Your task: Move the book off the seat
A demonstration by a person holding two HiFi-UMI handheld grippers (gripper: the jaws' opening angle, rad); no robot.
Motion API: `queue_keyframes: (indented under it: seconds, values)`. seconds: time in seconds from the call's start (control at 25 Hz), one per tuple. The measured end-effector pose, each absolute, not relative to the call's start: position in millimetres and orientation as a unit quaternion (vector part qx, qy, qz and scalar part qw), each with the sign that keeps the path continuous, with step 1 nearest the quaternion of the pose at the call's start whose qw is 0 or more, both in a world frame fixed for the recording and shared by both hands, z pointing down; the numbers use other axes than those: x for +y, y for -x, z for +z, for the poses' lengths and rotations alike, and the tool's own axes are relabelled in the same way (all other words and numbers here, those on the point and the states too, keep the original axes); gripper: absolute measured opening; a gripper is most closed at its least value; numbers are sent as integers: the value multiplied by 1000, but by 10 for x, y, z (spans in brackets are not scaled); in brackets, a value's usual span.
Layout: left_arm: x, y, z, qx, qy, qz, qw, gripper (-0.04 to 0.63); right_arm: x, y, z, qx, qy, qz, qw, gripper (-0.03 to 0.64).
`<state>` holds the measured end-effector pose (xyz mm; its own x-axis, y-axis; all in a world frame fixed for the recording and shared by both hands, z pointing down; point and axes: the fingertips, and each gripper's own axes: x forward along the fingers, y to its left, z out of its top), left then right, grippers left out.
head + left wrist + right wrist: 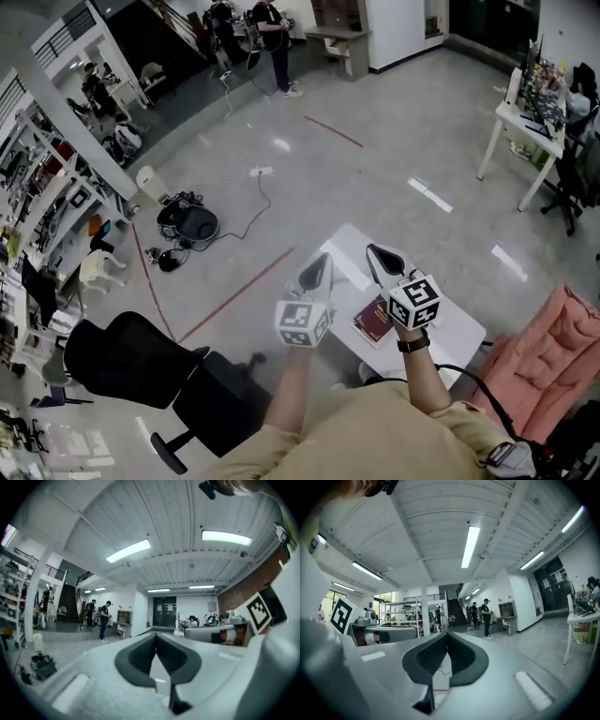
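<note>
Left tongs (156, 635) and right tongs (447, 633) both closed tight, holding nothing

Book (373, 320) on low table (452, 324), office chair (131, 361) left

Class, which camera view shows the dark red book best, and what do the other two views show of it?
The head view: it looks down on the book, lying flat on the white seat. The left and right gripper views show none of it; both look out across the room instead.
</note>
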<state>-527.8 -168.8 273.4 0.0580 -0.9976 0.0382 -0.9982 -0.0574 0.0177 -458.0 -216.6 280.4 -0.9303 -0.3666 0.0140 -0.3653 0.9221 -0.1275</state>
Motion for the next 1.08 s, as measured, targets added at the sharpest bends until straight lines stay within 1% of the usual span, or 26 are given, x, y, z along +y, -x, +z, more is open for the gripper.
queue_keyframes:
  seconds: [0.12,0.28,0.48,0.76,1.08]
  values:
    - [-1470,5400,2516,-716,-698,21,-11,2,-1907,4698,2459,985,169,-29,34,6]
    - [-1303,5572,2334,-759,-650,20,-16,2,-1759,4805,2205,989,141,-13,51,6]
    - [-998,5862,2368,-780,-626,-2,3,2,-1526,5048,2236,992,117,-16,40,6]
    - [-723,6089,2374,-793,-609,1,4,2,-1328,5286,2245,994,104,-21,35,6]
    - [-606,6238,2411,-792,-609,-22,14,2,-1005,5514,2143,998,48,31,25,6]
